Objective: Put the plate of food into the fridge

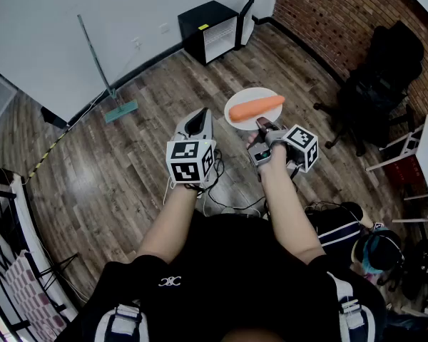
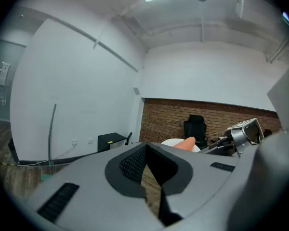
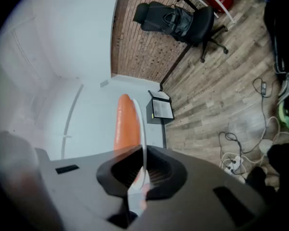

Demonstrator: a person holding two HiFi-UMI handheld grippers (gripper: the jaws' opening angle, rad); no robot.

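Observation:
A white plate (image 1: 241, 97) carries an orange carrot (image 1: 257, 107), and my right gripper (image 1: 261, 125) is shut on the plate's near rim, holding it above the wooden floor. In the right gripper view the plate (image 3: 142, 129) shows edge-on between the jaws, with the carrot (image 3: 124, 124) to its left. My left gripper (image 1: 199, 117) hangs beside it to the left, shut and holding nothing. From the left gripper view the carrot (image 2: 186, 143) shows off to the right. A small black fridge (image 1: 208, 30) stands by the far wall with its door open.
A mop (image 1: 102, 68) leans on the white wall, left of the fridge. A black office chair (image 1: 374, 84) stands by the brick wall on the right. Cables and a power strip (image 1: 228, 202) lie on the floor near my feet. A white rack (image 1: 410, 155) is at far right.

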